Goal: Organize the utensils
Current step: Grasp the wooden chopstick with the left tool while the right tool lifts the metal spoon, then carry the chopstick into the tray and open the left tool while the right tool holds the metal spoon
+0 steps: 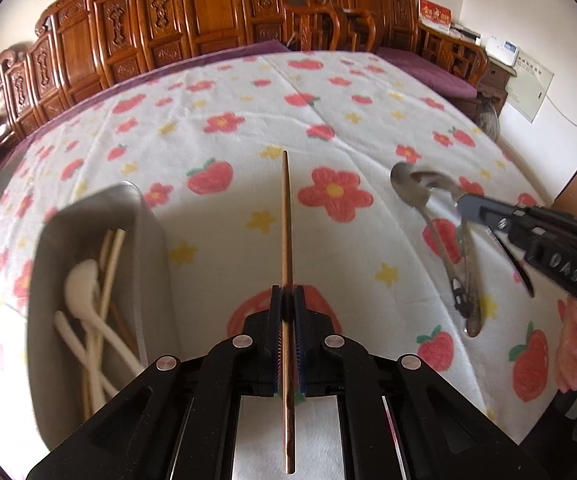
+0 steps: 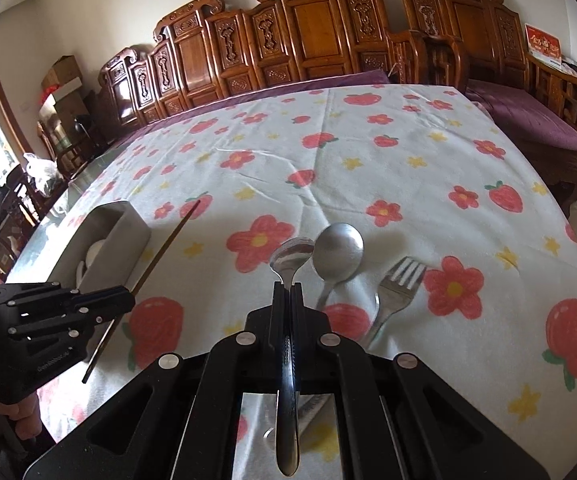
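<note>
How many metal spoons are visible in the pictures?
2: one small spoon is held in the right tongs; a larger spoon lies on the tablecloth beside the fork.

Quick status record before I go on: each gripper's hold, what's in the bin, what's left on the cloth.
left gripper: shut on brown chopstick, held off the cloth
right gripper: shut on small metal spoon by its handle
grey bin: holds white spoons and pale chopsticks
left on tablecloth: large metal spoon, fork
bin position: to the left of the left gripper
</note>
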The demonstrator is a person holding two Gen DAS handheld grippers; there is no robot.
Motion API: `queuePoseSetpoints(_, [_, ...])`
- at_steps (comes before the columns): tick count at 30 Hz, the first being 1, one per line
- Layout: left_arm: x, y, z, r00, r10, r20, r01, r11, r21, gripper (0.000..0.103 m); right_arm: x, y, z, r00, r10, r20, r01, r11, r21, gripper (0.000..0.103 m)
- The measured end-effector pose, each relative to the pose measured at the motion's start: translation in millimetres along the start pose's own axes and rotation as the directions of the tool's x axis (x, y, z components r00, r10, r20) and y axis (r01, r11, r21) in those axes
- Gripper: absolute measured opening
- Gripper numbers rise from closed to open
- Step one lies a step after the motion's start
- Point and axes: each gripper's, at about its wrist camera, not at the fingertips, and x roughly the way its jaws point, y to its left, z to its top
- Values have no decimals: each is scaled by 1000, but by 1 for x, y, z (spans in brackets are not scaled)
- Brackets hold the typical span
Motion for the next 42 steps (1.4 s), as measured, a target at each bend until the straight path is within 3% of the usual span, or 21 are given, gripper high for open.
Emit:
queuePoseSetpoints(11, [-48,14,6,998,25,64,-25,1000,3,5,-19,29,3,997,65,47,-64,998,-16,4])
queuePoseSetpoints(22, [-68,28,-1,996,28,84,-29,1000,5,5,-23,36,4,997,61,50,-59,998,-32,4])
queuePoseSetpoints(33, [-66,78,-3,995,67,79,-63,997,-51,5,-26,53,3,993,101,56,-98,994,-50,4])
queuePoseSetpoints(42, [-48,110,-18,995,91,26,-89,994,-69,5,-25,78,-1,991,129,44,-124,988,-97,4])
